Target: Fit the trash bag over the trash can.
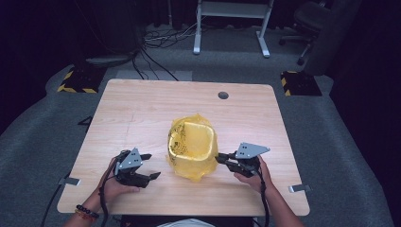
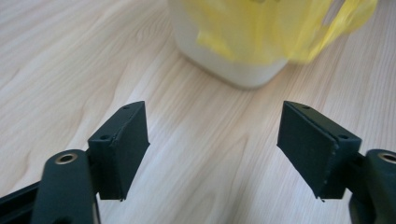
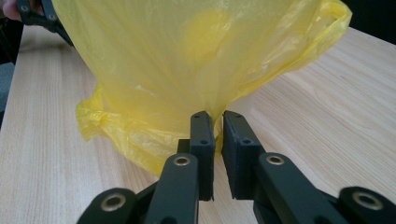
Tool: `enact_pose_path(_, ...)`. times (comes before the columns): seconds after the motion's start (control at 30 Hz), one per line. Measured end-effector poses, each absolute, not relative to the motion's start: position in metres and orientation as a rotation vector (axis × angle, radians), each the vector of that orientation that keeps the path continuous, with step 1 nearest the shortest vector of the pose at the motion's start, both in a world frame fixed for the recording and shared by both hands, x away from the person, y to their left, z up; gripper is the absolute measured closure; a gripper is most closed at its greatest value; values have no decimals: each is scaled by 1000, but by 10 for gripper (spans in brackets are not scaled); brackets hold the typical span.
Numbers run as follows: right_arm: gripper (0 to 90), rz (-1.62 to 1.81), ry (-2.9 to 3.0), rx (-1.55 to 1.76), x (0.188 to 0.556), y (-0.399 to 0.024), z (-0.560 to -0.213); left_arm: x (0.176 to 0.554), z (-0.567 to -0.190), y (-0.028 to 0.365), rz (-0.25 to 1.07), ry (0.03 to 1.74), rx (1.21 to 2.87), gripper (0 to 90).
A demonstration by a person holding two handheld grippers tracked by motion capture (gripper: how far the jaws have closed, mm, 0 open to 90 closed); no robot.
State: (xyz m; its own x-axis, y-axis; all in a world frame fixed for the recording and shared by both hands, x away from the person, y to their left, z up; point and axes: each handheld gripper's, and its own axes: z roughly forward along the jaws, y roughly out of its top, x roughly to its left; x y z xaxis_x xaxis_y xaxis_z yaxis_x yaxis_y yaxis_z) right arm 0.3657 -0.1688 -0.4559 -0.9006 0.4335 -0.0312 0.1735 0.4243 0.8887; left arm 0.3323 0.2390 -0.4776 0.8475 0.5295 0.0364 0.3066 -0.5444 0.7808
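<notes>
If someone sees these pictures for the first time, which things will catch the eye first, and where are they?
First comes the bright yellow plastic bag, pulled over a pale bin in the middle of the wooden table. At its right side, the right tool has a fold of the bag between its nearly closed jaws. To its left, the left tool stands wide open above bare wood, holding nothing.

Counter: pale wood-grain laminate, smooth, matt. Bag: thin translucent yellow plastic film, glossy, wrinkled. Bin: smooth off-white plastic. Tool pads: matt black
</notes>
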Motion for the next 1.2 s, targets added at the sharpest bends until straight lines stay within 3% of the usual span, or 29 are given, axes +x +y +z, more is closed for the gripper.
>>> enact_pose_path(0.23,771,1492,2419,523,365,-172,-452,331,-491,254,266,631,2251,177)
enact_pose_path(0.43,743,1511,2410,534,365,-177,-450,328,-498,259,228,657,2241,172)
enact_pose_path(0.6,669,1512,2398,556,365,-182,-448,328,-505,257,223,674,2255,171)
enact_pose_path(1.2,465,1650,2271,501,366,-173,-384,327,-506,258,243,619,2277,153)
